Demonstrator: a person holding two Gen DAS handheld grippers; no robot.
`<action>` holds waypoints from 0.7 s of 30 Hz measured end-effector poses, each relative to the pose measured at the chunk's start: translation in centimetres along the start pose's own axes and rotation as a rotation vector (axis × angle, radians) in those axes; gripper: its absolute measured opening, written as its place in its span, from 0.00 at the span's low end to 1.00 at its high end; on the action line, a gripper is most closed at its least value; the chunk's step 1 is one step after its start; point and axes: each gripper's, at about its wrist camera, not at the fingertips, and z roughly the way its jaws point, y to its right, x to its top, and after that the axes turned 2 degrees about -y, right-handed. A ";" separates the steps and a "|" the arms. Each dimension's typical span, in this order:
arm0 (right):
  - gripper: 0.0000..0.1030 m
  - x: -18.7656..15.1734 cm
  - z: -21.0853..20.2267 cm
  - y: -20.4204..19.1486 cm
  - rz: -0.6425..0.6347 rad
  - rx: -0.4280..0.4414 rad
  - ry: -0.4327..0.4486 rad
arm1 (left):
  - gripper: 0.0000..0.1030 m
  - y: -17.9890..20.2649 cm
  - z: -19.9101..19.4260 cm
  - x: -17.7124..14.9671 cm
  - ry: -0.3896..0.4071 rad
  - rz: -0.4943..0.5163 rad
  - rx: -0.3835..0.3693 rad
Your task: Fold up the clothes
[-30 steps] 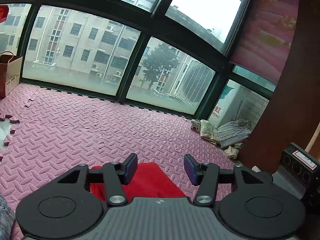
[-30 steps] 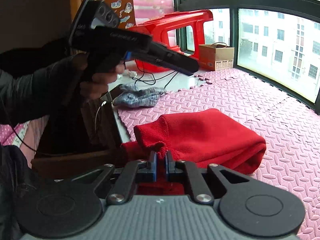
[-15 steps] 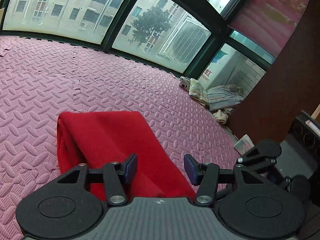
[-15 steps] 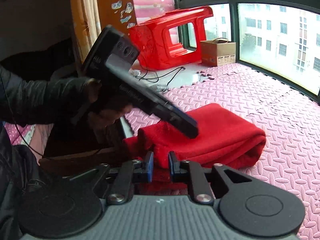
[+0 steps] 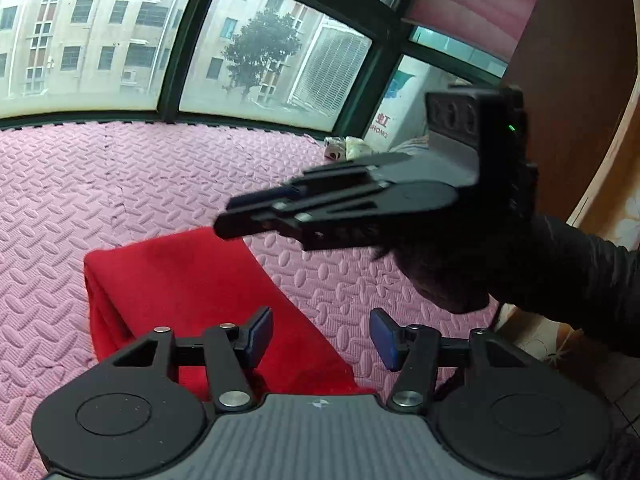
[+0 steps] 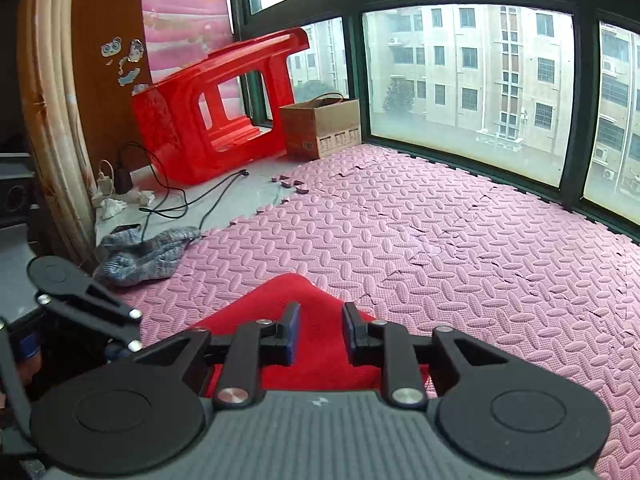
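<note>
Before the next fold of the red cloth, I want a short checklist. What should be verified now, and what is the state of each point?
1. Left hand-held gripper free of cloth: ok, jaws apart, nothing pinched.
2. Right hand-held gripper released: ok, jaws opening, no cloth between the pads.
3. Red cloth lying folded on the pink foam mat: ok, one folded edge visible on its left side.
4. Fold neat along all edges: cannot tell, the near part is hidden behind the grippers.
5. Mat around the cloth free for the next fold: ok on the window side; the grey knitted item lies apart from it.
</note>
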 end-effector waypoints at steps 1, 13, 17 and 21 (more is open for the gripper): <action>0.21 -0.2 0.8 0.2 0.003 -0.015 -0.009 | 0.56 0.0 0.3 -0.5 -0.014 -0.006 -0.003; 0.20 -4.3 3.1 2.2 0.106 -0.074 -0.019 | 0.65 0.6 1.2 -3.5 -0.018 0.024 0.025; 0.21 -3.3 1.5 2.4 0.098 -0.078 0.022 | 0.67 1.5 1.0 -4.0 -0.010 0.066 0.045; 0.21 -4.0 2.9 2.9 0.089 -0.096 -0.044 | 0.68 1.9 1.0 -4.6 0.006 0.078 0.054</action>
